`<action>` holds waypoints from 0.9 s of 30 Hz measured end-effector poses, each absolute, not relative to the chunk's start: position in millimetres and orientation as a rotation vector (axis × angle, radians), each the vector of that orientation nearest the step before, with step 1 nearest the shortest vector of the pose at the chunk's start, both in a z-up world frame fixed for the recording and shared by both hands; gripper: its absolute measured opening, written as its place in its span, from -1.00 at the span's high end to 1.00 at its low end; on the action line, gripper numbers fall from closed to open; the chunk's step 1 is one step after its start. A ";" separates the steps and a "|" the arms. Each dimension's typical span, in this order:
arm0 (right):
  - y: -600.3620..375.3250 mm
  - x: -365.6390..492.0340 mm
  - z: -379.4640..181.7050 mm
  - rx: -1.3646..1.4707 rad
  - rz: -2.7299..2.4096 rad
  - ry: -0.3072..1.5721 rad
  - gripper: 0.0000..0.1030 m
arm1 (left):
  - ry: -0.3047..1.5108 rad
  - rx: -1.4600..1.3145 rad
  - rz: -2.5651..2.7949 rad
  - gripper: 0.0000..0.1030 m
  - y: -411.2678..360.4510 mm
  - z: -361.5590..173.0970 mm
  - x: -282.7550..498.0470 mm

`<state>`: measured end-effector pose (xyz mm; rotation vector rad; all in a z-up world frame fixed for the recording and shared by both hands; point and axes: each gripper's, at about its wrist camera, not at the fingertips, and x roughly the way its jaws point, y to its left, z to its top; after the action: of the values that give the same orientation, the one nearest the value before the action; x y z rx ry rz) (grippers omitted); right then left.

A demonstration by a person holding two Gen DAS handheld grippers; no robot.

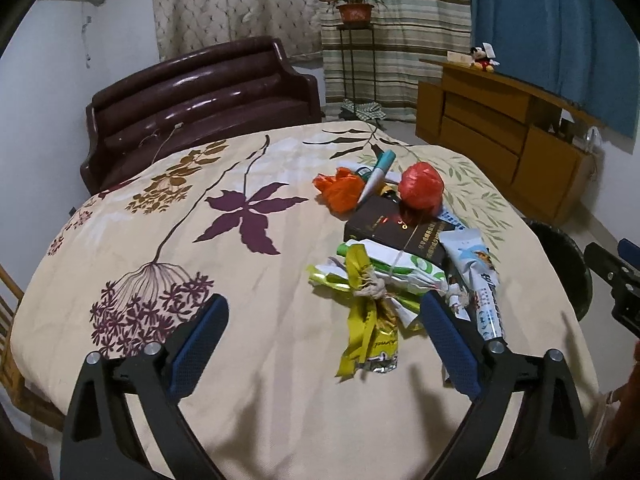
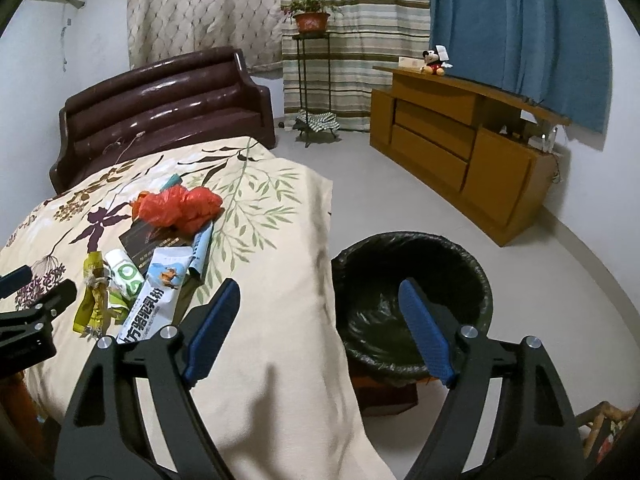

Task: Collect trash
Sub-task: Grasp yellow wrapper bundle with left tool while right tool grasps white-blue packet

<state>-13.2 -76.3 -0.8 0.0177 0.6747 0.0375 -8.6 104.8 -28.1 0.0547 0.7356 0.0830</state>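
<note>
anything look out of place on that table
Yes: a heap of litter lies on the floral tablecloth near its right edge: wrappers, crumpled red bags, a dark box. The lined bin beside it looks empty.

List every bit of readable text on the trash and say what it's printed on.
White sachet: large Chinese characters, the last three look like "驼乳粉"; the rest are cut off.
Black box: gold Chinese print, too blurred to read.
Yellow wrapper: small dark lettering, too blurred to read.
Green-white packet: round green marks, no readable word.

Chinese characters 万驼乳粉 on white sachet [image 2: 150, 304]
</note>
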 end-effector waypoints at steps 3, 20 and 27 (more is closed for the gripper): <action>-75.3 -9.5 -4.0 0.014 0.035 0.680 -0.55 | 0.758 0.052 0.076 -0.46 103.0 -33.7 0.0; -68.9 -2.8 -14.6 0.003 0.050 0.709 -0.55 | 0.854 -0.013 -0.037 0.39 109.1 -56.8 10.0; -61.4 -1.7 -13.9 -0.007 0.063 0.713 -0.53 | 0.860 -0.021 -0.031 0.38 112.9 -57.7 9.2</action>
<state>-1.7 -61.4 -13.9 -0.0067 0.7135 0.0631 9.2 112.9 -57.7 -0.0207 0.8602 -0.0309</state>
